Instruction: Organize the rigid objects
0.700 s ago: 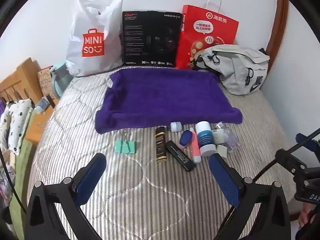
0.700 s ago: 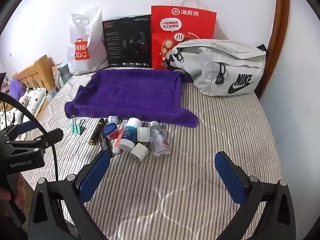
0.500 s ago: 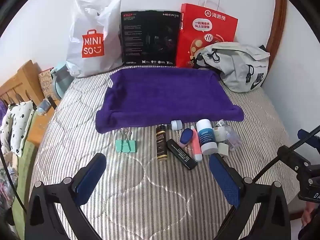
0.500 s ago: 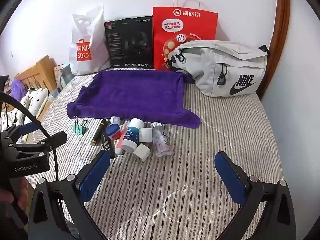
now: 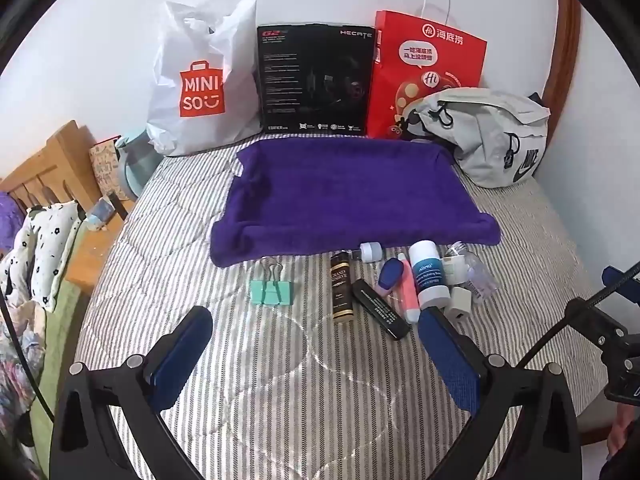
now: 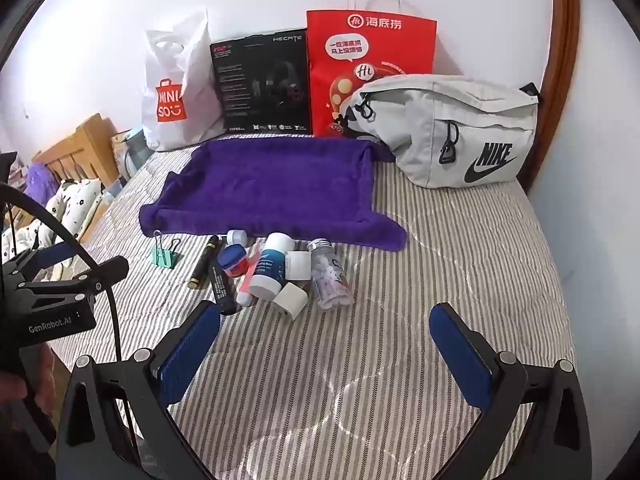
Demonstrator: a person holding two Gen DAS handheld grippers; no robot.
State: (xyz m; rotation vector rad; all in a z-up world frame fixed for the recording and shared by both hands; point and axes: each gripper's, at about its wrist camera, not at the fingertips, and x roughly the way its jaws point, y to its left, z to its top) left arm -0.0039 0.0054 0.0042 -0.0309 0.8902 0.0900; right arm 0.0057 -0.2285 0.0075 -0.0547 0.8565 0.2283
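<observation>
Nearby, on striped bed: one clear bottle holding white pills, one green clip, two white cubes, bare purple towel. Left gripper and right gripper spread wide, holding nothing.

- Both views are bright and evenly lit by soft, diffuse light; the white wall behind looks slightly washed out.
- Shadows are faint, with only thin soft ones under the small items on the bed.
- Mild sheen shows on the red paper bag.
- Fisheye distortion bends the edges, and the corners are black.
- Focus is fairly sharp in the centre and softer toward the rim.
</observation>
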